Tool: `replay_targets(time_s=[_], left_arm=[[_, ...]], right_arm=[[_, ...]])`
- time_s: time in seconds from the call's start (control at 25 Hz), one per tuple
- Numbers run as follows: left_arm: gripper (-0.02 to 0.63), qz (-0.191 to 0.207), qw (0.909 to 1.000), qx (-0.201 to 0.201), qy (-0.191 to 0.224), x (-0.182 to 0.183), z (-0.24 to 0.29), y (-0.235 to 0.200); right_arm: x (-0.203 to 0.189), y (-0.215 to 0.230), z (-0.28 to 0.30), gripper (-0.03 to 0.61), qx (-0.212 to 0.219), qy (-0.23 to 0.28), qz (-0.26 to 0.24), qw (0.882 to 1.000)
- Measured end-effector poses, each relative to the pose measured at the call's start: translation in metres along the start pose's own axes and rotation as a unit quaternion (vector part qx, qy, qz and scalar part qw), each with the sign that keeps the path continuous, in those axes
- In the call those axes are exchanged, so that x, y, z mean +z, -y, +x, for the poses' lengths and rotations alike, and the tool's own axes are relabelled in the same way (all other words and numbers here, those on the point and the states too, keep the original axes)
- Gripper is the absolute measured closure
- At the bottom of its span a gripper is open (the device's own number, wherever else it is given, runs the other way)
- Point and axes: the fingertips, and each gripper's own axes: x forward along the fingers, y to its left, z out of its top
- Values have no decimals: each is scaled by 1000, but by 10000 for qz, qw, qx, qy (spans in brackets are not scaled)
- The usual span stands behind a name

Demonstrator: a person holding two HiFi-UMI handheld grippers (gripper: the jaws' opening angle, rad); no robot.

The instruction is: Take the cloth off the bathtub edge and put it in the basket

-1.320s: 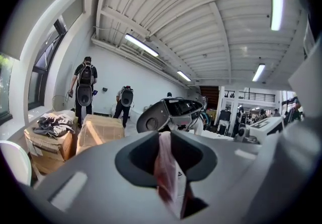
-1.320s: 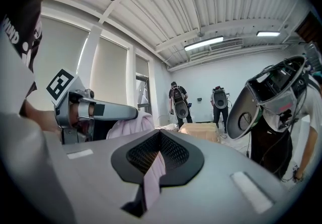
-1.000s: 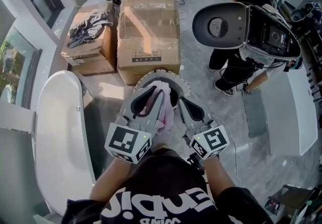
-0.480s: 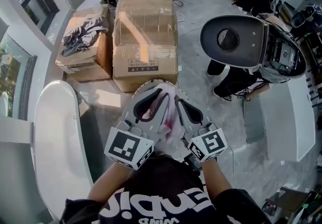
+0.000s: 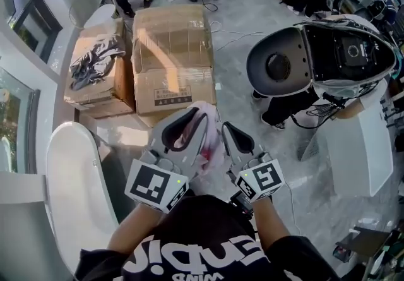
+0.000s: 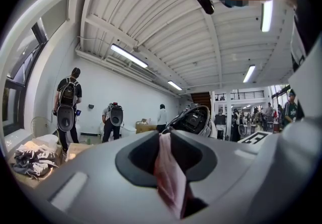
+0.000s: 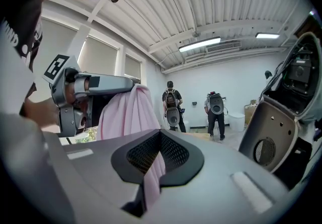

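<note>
Head view gives me the room first: pale marble floor (image 5: 252,141), with the white bathtub (image 5: 76,191) along the left, its edge bare and well apart from what I am carrying. Ahead stand a large cardboard box (image 5: 169,52) and a smaller box (image 5: 95,87) with dark clothing (image 5: 91,65) heaped on top. To the right, another person crouches under a white-shelled backpack rig (image 5: 284,65), near my path but not touching anything of mine. Close to my chest, the left gripper (image 5: 199,115) and the right gripper (image 5: 225,127) sit side by side and point level. The pink cloth (image 5: 207,147) is bunched between and beneath them, in the air and off the tub. I judge that the two-point hold is there to keep the fabric gathered so no loose end trails on the floor or snags on the boxes. In the left gripper view, the jaws are closed on a fold of the cloth that runs down through the gap. In the right gripper view, the jaws are likewise clamped on a strip of the fabric, with the rest draped over the left gripper beside them. I cannot pick out the basket in any view. If it sits below my hands, the cloth and grippers cover it, so I would want to see its rim before either pair of jaws lets go.
</note>
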Motion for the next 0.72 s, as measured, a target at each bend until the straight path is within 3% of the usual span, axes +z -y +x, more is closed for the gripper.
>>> replay_targets(time_s=[0.24,0.72], left_arm=[[545,-25,10000,-48,-30,4,14,-20],[545,-188,9985,-183,-484,-45,19,-47]], right_arm=[[5,12,13,572,-180,28,60,9998],[-27,14,39,572,-285,-154,257,9991]])
